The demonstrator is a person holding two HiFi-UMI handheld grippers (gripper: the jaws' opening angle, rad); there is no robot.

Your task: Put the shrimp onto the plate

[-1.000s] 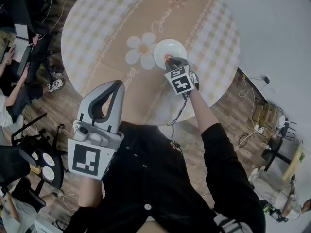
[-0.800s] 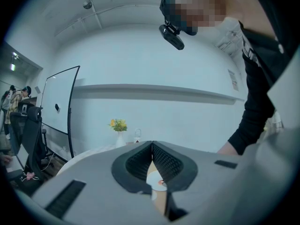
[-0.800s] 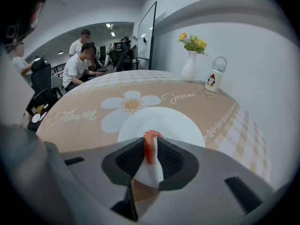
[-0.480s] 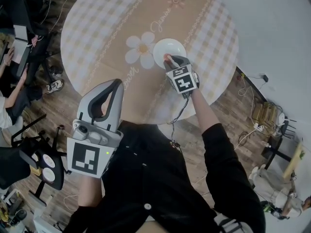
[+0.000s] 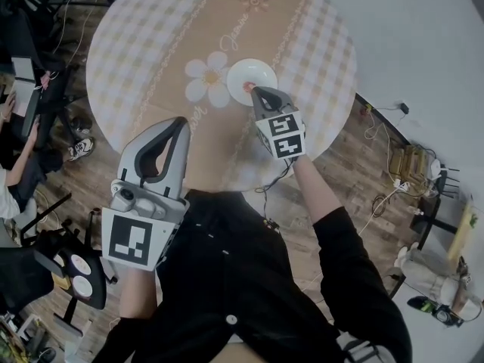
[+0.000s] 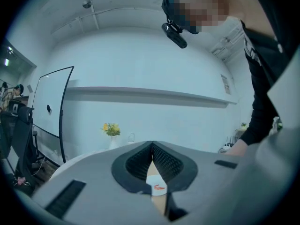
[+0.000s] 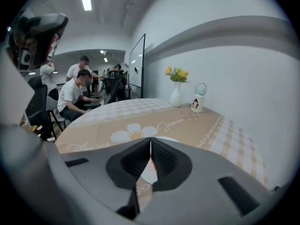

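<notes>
A small orange shrimp (image 5: 247,86) lies on the near rim of the white plate (image 5: 253,71), which stands on the round table beside a printed daisy. My right gripper (image 5: 259,92) hovers just behind the shrimp, its jaws shut with nothing between them. In the right gripper view the jaws (image 7: 150,142) meet, and the plate (image 7: 146,172) and a sliver of the shrimp (image 7: 153,163) show below them. My left gripper (image 5: 178,125) is held low near my body, off the table's near edge, shut and empty. Its own view shows the plate (image 6: 154,181) and shrimp (image 6: 160,187) far ahead.
The checked tablecloth (image 5: 144,44) covers the round table. A vase of yellow flowers (image 7: 176,90) and a small white jar (image 7: 198,100) stand at the far edge. Several people sit at desks (image 7: 75,95) to the left. Chairs (image 5: 72,267) and floor cables (image 5: 386,195) surround the table.
The right gripper has drawn back a little from the plate, and the shrimp now lies on the rim clear of its jaws. The left gripper has stayed in place.
</notes>
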